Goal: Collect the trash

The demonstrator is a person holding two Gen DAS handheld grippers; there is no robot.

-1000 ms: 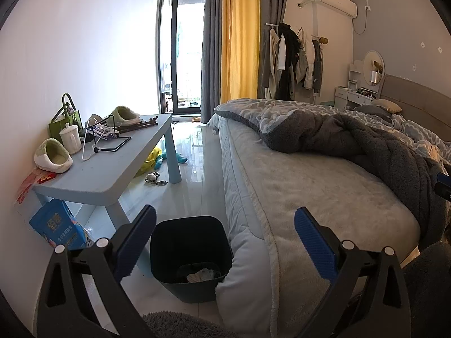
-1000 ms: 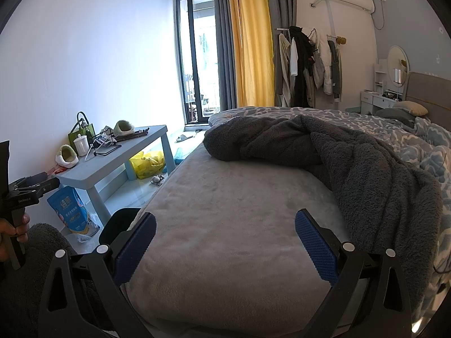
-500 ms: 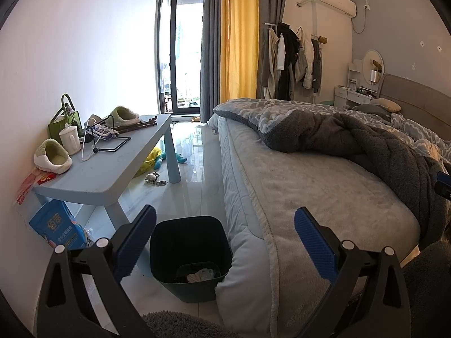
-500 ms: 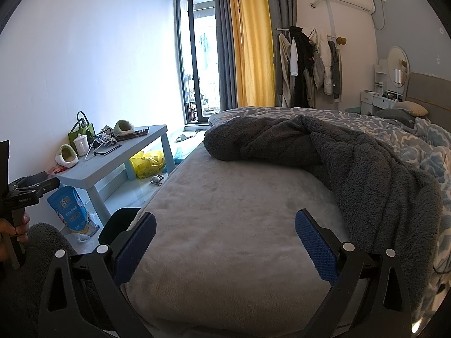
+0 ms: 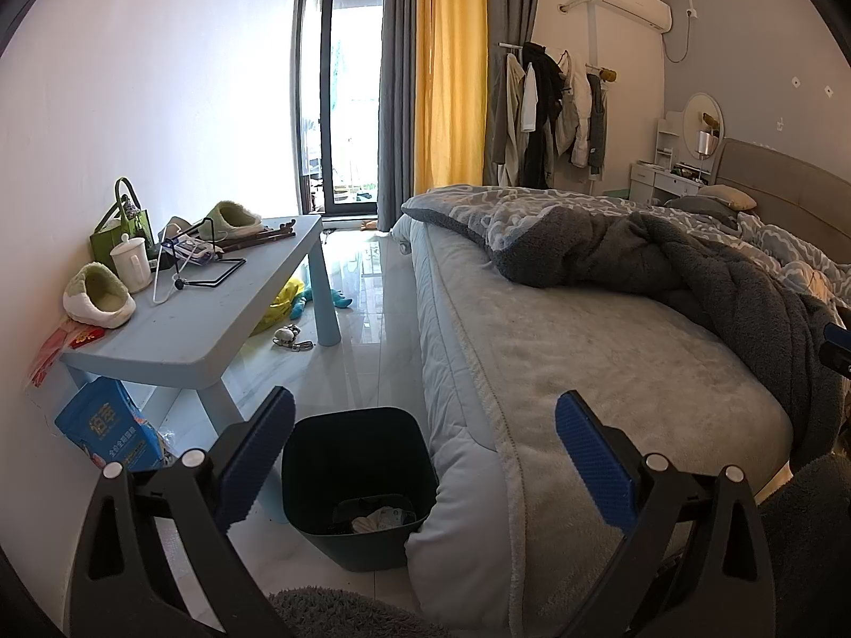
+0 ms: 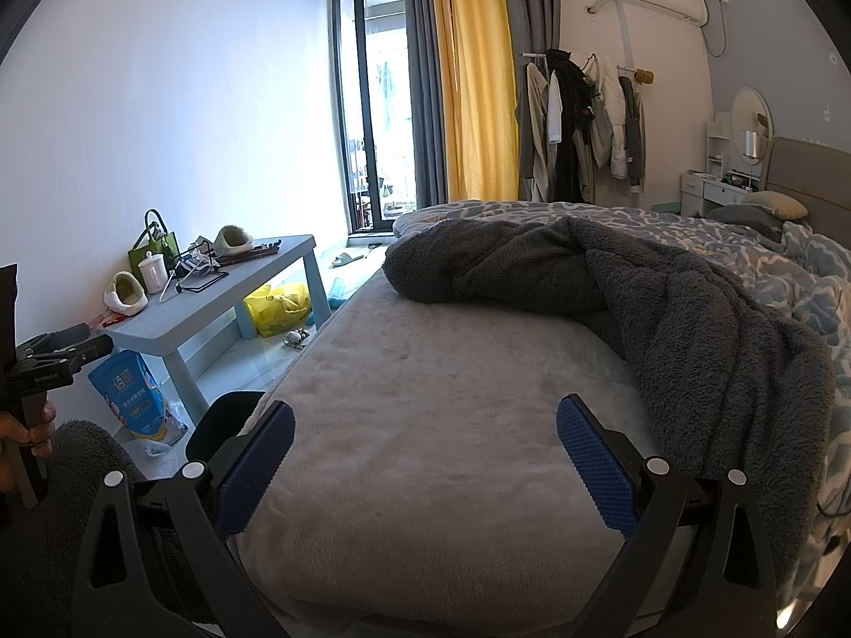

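Note:
A dark bin (image 5: 355, 484) stands on the floor between the bed and the blue table, with crumpled paper trash (image 5: 380, 518) in its bottom. My left gripper (image 5: 425, 457) is open and empty, held above and just short of the bin. My right gripper (image 6: 425, 460) is open and empty over the grey bed cover (image 6: 452, 399). The bin's rim (image 6: 223, 420) shows at the lower left of the right wrist view. A yellow plastic bag (image 6: 276, 308) and small items (image 5: 290, 335) lie on the floor under and beside the table.
A light blue table (image 5: 202, 313) by the left wall holds slippers (image 5: 98, 303), a white mug (image 5: 130, 263), a green bag and a wire stand. A blue packet (image 5: 109, 433) leans under it. A dark grey blanket (image 6: 665, 308) lies heaped on the bed.

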